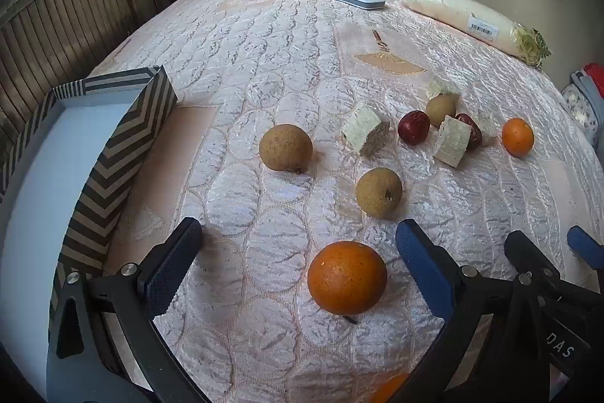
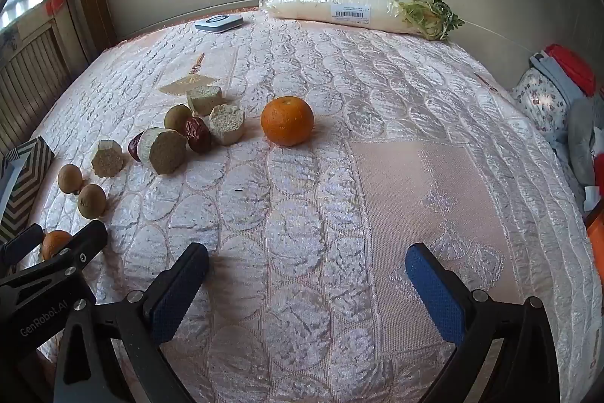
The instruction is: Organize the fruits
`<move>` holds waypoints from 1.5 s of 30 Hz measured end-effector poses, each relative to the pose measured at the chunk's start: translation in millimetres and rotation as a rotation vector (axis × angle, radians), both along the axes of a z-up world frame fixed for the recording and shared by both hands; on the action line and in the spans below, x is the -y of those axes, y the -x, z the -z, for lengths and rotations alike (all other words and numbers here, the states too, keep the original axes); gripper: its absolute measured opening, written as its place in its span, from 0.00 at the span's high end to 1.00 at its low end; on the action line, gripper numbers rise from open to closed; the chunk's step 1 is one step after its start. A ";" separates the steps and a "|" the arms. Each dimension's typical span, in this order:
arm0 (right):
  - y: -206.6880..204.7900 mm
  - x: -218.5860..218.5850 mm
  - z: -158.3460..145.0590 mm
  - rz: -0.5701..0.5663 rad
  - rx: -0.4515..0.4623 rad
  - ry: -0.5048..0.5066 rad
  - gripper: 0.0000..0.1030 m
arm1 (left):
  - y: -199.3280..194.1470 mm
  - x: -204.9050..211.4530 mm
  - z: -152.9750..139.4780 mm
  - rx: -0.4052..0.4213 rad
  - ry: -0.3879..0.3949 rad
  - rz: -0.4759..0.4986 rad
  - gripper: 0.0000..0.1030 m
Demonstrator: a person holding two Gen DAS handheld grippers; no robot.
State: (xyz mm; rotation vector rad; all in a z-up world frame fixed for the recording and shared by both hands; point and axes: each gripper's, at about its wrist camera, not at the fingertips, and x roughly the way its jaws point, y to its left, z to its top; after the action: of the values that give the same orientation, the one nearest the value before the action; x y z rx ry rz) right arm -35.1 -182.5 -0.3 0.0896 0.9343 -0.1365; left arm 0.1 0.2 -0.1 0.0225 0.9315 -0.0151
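My left gripper [image 1: 298,237] is open, with an orange [image 1: 346,277] on the cloth between its fingers, untouched. Two brown longans [image 1: 285,147] [image 1: 378,191] lie just ahead. Further right sit red dates [image 1: 413,127], pale cut chunks [image 1: 365,133] and a second orange [image 1: 517,136]. A striped open box [image 1: 124,146] stands at the left. My right gripper [image 2: 307,272] is open and empty over bare cloth; the second orange [image 2: 287,120] lies ahead of it, and the dates [image 2: 197,134] and chunks [image 2: 166,150] lie to the left.
A wrapped white radish [image 2: 339,8] and a flat grey device [image 2: 219,22] lie at the far edge by the wall. Folded clothes [image 2: 555,93] sit at the right. The left gripper shows at the lower left of the right wrist view [image 2: 56,270]. A wooden panel lies left.
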 end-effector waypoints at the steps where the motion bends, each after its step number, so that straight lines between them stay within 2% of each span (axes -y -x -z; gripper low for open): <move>1: 0.1 -0.2 0.2 0.000 -0.005 0.008 0.00 | 0.2 0.1 -0.1 0.000 -0.002 0.001 0.00; 5: 7.2 -0.1 -3.2 -0.005 0.012 -0.016 0.00 | 3.1 0.8 -2.2 -0.028 -0.027 0.020 0.00; 13: 23.2 -10.7 -30.8 0.006 0.077 0.003 0.00 | 38.4 -6.2 -32.3 0.079 -0.017 0.051 0.00; 15: 34.4 -2.3 -37.1 0.008 0.097 -0.014 0.00 | 44.4 -3.0 -39.0 0.101 -0.022 0.058 0.00; 21: 49.0 -7.0 -51.4 0.013 0.132 0.027 0.00 | 60.1 -8.5 -51.9 0.133 0.037 0.074 0.00; 36: 78.3 -15.9 -67.6 -0.005 0.187 0.037 0.00 | 95.7 -8.5 -61.0 0.167 0.037 0.101 0.00; 45: 87.7 -20.2 -72.6 -0.016 0.199 0.057 0.00 | 104.7 -10.2 -59.6 0.152 0.035 0.101 0.00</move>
State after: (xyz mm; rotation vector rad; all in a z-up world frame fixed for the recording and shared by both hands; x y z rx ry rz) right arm -122.8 -162.3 72.3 0.0424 0.7319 -0.1370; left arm -104.6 10.5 59.5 0.0378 0.7773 -0.1221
